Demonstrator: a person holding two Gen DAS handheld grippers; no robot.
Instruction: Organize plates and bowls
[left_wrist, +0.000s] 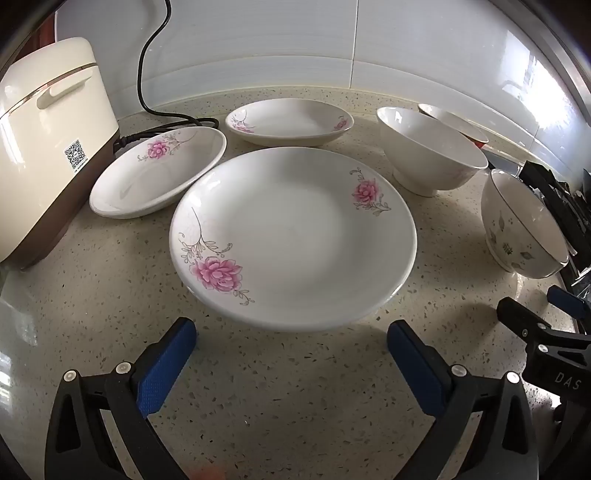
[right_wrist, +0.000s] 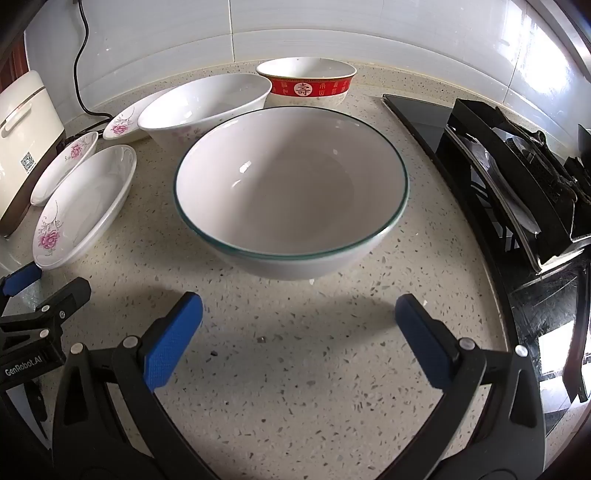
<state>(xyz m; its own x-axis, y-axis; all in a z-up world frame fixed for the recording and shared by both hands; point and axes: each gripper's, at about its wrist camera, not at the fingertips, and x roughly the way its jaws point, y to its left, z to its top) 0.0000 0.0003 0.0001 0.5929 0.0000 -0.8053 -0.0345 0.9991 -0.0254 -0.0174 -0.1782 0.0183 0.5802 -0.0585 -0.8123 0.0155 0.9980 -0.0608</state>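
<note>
A: Left gripper (left_wrist: 291, 345) and right gripper (right_wrist: 299, 321) both had jaws wide, empty. Large white pink-flowered ceramic plate (left_wrist: 293, 236) sat at left's 12 o'clock on the speckled bench (left_wrist: 295, 387).

B: Green-rimmed white bowl (right_wrist: 291, 192) at right's 12. Pinching the near rims square looked best.

Each gripper is built of black plastic arms, fastened with round silver screws. The left gripper (left_wrist: 291, 336) and the right gripper (right_wrist: 299, 310) are tipped with blue textured pads (left_wrist: 166, 369). White lettering, "GenRobot.AI", is printed on one black body.
</note>
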